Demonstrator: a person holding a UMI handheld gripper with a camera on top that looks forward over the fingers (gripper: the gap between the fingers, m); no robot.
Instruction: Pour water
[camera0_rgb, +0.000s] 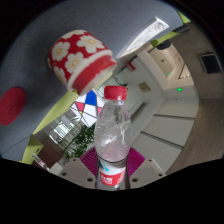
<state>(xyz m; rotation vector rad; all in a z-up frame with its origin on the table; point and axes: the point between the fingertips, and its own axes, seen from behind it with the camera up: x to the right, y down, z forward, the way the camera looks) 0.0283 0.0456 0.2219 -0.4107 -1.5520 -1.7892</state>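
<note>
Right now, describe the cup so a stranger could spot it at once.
Start at the clear water bottle with a red cap, standing between the claw's pink pads. Just beyond its cap, up and to one side, is the cup, tipped over. It alone is red with white flowers.

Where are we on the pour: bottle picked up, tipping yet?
Done: the clear plastic water bottle with a red cap and red label is gripped between the gripper fingers and seems lifted, with ceiling behind it. In hand: it is held upright beside the red cup with white flowers. Left: the cap looks still on, no water is flowing, and the bottle is not yet tilted toward the cup.
</note>
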